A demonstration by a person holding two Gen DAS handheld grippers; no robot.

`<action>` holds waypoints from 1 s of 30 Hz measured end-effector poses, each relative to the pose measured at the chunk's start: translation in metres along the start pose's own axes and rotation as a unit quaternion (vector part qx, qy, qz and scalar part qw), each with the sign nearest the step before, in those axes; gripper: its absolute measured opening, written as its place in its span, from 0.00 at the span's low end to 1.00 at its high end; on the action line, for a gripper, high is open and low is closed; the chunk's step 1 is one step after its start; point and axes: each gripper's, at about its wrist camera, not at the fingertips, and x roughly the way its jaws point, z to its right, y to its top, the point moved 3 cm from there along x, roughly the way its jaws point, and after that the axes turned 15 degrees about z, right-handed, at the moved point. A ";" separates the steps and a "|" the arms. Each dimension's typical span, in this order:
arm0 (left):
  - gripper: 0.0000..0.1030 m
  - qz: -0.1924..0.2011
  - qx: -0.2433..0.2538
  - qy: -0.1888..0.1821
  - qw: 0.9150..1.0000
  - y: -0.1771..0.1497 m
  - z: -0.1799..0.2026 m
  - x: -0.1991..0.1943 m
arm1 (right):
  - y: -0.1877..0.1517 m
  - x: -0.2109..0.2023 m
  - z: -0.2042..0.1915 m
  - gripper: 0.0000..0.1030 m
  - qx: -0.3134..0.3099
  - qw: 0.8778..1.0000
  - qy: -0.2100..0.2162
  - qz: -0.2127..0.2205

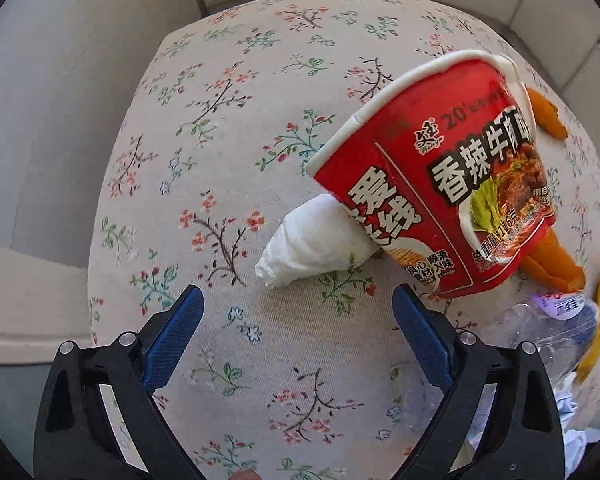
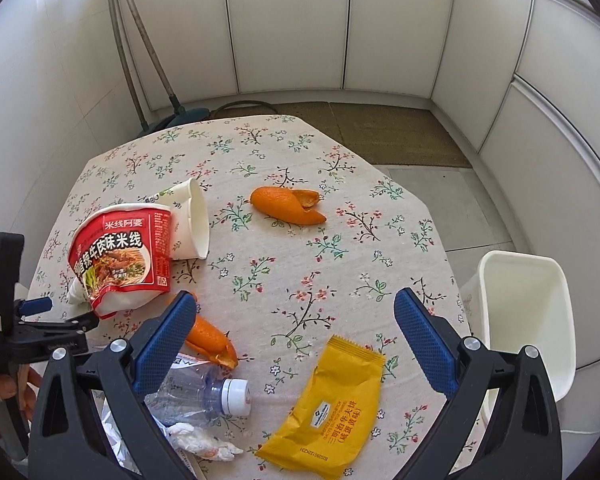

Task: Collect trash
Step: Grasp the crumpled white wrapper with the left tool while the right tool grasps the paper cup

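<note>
Trash litters the round floral-cloth table (image 2: pixel 340 240): a crushed red noodle cup (image 2: pixel 120 256) at the left leaning on a white paper cup (image 2: pixel 192 220), orange peel (image 2: pixel 286 205) farther off, and a yellow snack wrapper (image 2: pixel 332 404) and clear plastic bottle (image 2: pixel 198 394) near. Both the left gripper (image 1: pixel 298 300) and right gripper (image 2: pixel 296 304) gape wide, holding nothing. A white plastic bin (image 2: pixel 528 320) stands at the table's right.

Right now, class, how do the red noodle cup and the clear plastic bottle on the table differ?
The red noodle cup is opaque, printed and dented; the clear plastic bottle is see-through and crumpled. The noodle cup's mouth is open, while the bottle wears a white cap. Both lie on their sides on the floral tablecloth.
</note>
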 end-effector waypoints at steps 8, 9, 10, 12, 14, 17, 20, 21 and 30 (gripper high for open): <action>0.75 0.043 0.066 -0.028 0.996 0.007 0.022 0.011 | -0.005 0.012 -0.002 0.93 -0.007 1.000 -0.002 -0.014; 0.65 0.046 0.062 -0.042 0.996 0.008 0.023 0.010 | -0.005 0.013 -0.002 0.93 -0.005 1.000 -0.001 -0.017; 0.56 0.046 0.055 -0.050 0.996 0.009 0.023 0.009 | -0.005 0.015 -0.002 0.93 -0.001 1.000 0.001 -0.020; 0.36 0.044 0.039 -0.063 0.996 0.011 0.023 0.009 | -0.006 0.017 0.000 0.93 0.006 1.000 0.002 -0.025; 0.25 0.041 0.020 -0.067 0.997 0.010 0.018 0.006 | -0.007 0.019 0.000 0.93 0.009 1.000 0.002 -0.028; 0.23 0.037 -0.016 -0.080 0.996 0.006 0.010 0.000 | -0.005 0.019 0.000 0.93 0.012 1.000 0.004 -0.028; 0.22 0.035 -0.036 -0.080 0.995 0.001 0.006 -0.015 | -0.003 0.018 -0.001 0.93 0.021 0.999 0.015 -0.024; 0.22 0.037 -0.041 -0.076 0.996 0.000 0.005 -0.023 | -0.001 0.018 -0.002 0.93 0.026 0.999 0.026 -0.023; 0.22 0.120 -0.176 -0.063 0.975 0.014 -0.030 -0.131 | 0.012 0.041 -0.037 0.93 0.060 0.985 0.160 -0.035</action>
